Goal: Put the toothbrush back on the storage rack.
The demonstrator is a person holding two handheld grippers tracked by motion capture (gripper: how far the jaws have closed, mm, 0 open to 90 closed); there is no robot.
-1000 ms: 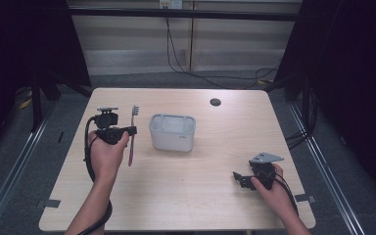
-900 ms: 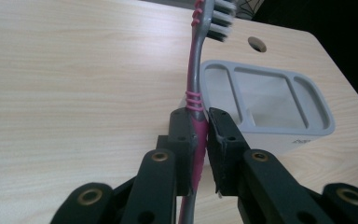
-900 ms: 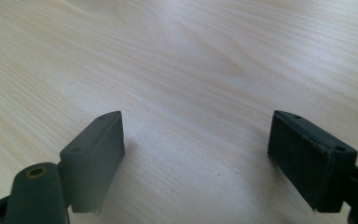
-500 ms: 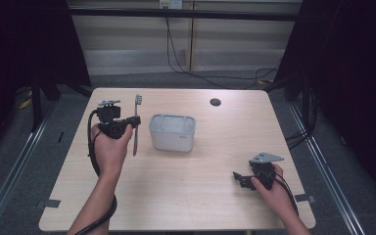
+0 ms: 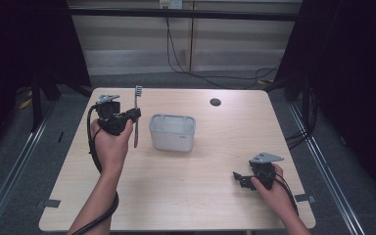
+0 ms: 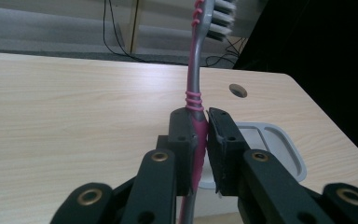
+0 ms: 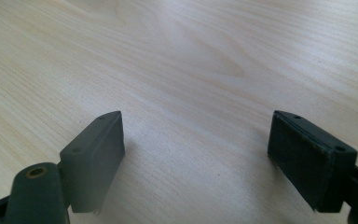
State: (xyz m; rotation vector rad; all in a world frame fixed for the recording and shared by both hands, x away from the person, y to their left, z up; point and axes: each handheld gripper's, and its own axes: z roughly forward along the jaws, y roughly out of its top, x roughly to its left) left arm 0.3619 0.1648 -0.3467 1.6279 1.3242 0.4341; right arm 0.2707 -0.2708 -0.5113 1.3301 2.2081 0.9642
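While the left hand-held gripper clamps the toothbrush upright above the tabletop, bristles toward twelve o'clock, the grey holder sits just beside it at four o'clock. Resting far off at the tabletop's five o'clock corner, the right hand-held gripper stands wide and empty, so the left is nearer.

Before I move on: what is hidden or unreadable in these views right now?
- Toothbrush: left gripper view, its lower handle is hidden behind the left gripper; the top edge cuts off the bristles.
- Grey holder: high view, its compartments' insides are too small to read.
- Dark round spot on the table: hole or cap, too small to tell.
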